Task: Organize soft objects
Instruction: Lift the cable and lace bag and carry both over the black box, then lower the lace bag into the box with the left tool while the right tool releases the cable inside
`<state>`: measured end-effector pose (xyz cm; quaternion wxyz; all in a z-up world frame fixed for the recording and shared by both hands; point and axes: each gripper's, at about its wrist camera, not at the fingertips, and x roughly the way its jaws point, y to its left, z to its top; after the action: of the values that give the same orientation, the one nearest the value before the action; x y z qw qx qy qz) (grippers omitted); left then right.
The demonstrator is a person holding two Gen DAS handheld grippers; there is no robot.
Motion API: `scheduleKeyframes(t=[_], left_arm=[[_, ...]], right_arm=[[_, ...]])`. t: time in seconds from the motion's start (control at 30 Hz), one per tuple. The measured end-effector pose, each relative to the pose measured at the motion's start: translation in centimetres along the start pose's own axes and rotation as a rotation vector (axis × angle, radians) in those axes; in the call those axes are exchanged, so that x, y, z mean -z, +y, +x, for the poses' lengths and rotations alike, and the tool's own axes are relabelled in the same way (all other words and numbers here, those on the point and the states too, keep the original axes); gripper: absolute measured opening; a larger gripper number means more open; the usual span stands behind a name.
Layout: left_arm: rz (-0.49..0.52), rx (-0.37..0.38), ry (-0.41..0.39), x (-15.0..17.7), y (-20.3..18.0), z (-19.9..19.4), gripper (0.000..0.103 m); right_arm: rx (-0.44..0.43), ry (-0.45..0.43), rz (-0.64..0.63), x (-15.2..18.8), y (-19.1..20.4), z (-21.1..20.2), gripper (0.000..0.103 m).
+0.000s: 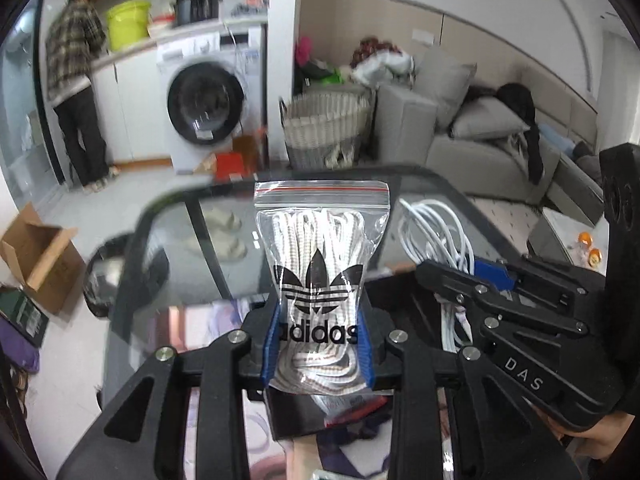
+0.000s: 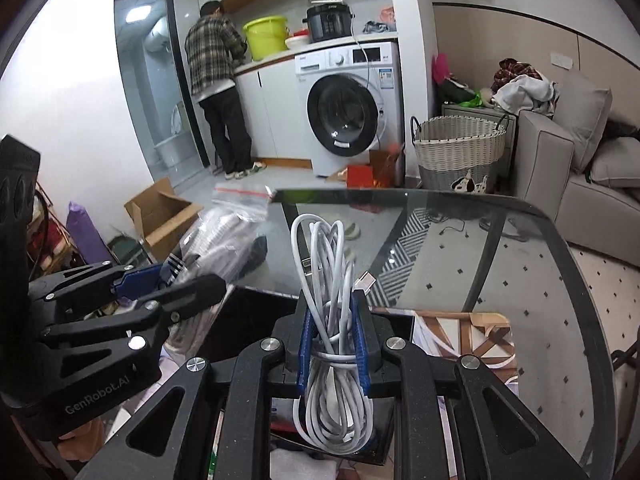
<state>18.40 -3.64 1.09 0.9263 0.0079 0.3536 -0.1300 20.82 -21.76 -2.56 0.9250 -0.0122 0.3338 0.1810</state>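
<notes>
**Both grippers loaded above the glass table**

Left gripper (image 1: 318, 354) is clamped on a clear zip bag of white laces (image 1: 320, 264), its blue pads (image 1: 270, 348) pressing the bag's lower half. The bag stands upright between the jaws, long axis running away from the hand, red zip strip at the far end. To its right, the right gripper (image 2: 332, 346) is closed tight on a coiled white cable (image 2: 326, 280), squeezing the bundle at its waist; loops rise beyond the fingertips and hang below them, so its long axis also lies along the fingers. Both bundles are held over the near edge of the glass table (image 2: 520, 240), neither resting on it. The two grippers sit close side by side, tilted downward. A dark tray or box (image 2: 256, 320) lies just under them, slightly left of the cable, likely nearer the left hand.
</notes>
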Motion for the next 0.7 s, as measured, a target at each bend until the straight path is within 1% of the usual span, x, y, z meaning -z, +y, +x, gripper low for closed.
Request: scheduleKeyframes(t=[0.03, 0.1, 0.2, 0.37, 0.5, 0.6, 0.7], left_arm=[[-0.012, 0.014, 0.036, 0.2, 0.0, 0.6, 0.030], [-0.027, 0.018, 0.074, 0.5, 0.2, 1.3, 0.030], [-0.018, -0.002, 0.102, 0.8, 0.0, 1.7, 0.030], [0.008, -0.013, 0.159, 1.4, -0.7, 2.5, 0.030], [0.021, -0.015, 0.209, 1.8, -1.2, 3.4, 0.030], [0.013, -0.013, 0.253, 2.3, -1.0, 4.0, 0.030], [0.025, -0.021, 0.267, 2.4, -1.0, 4.0, 0.030]], right_arm=[[-0.001, 0.015, -0.006, 0.1, 0.0, 0.4, 0.018], [0.002, 0.039, -0.013, 0.5, -0.1, 1.1, 0.018], [0.016, 0.074, -0.029, 1.1, -0.1, 2.0, 0.018], [0.044, 0.111, -0.056, 1.6, 0.0, 3.3, 0.018], [0.051, 0.138, -0.093, 2.5, 0.5, 4.2, 0.018], [0.046, 0.155, -0.123, 2.8, 0.9, 4.6, 0.018], [0.022, 0.174, -0.152, 3.2, 1.1, 5.1, 0.018]])
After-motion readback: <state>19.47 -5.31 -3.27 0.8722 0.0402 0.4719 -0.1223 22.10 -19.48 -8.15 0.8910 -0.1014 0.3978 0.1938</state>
